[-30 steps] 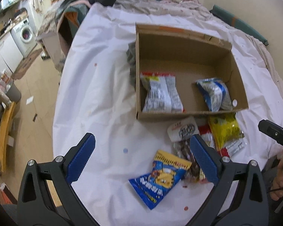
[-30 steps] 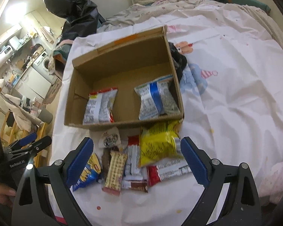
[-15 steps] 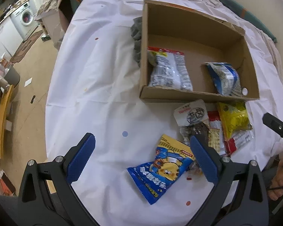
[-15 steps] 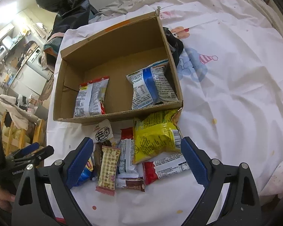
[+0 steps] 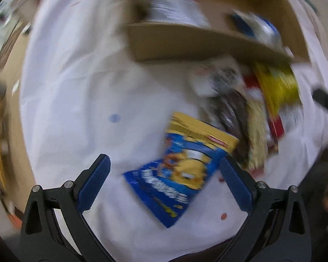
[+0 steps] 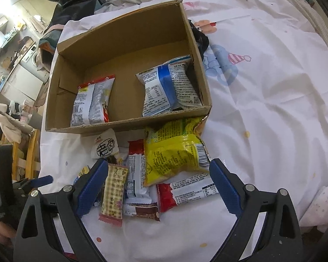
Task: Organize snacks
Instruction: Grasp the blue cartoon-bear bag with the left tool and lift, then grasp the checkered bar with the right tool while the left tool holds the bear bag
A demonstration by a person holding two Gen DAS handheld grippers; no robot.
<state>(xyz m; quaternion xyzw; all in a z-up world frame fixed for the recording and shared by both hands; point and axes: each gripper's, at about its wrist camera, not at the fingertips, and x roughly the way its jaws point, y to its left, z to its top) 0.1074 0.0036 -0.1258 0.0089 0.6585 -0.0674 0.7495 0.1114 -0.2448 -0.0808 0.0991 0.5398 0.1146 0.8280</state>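
Left gripper (image 5: 164, 174) has dropped close over the blue snack bag (image 5: 181, 166), jaws apart; right gripper (image 6: 157, 185) likewise apart, empty. Pickup appears imminent.

Inside the cardboard box (image 6: 129, 50), bare floor lies between the red-edged packet (image 6: 91, 102) and the blue-striped packet (image 6: 168, 87) and behind both; the snack pile (image 6: 155, 170) crowds its front wall.

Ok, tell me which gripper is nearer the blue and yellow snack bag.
Left. The left gripper is open right over the blue and yellow snack bag, which lies between its fingers. The right gripper is open over the pile beside it, around the yellow bag.
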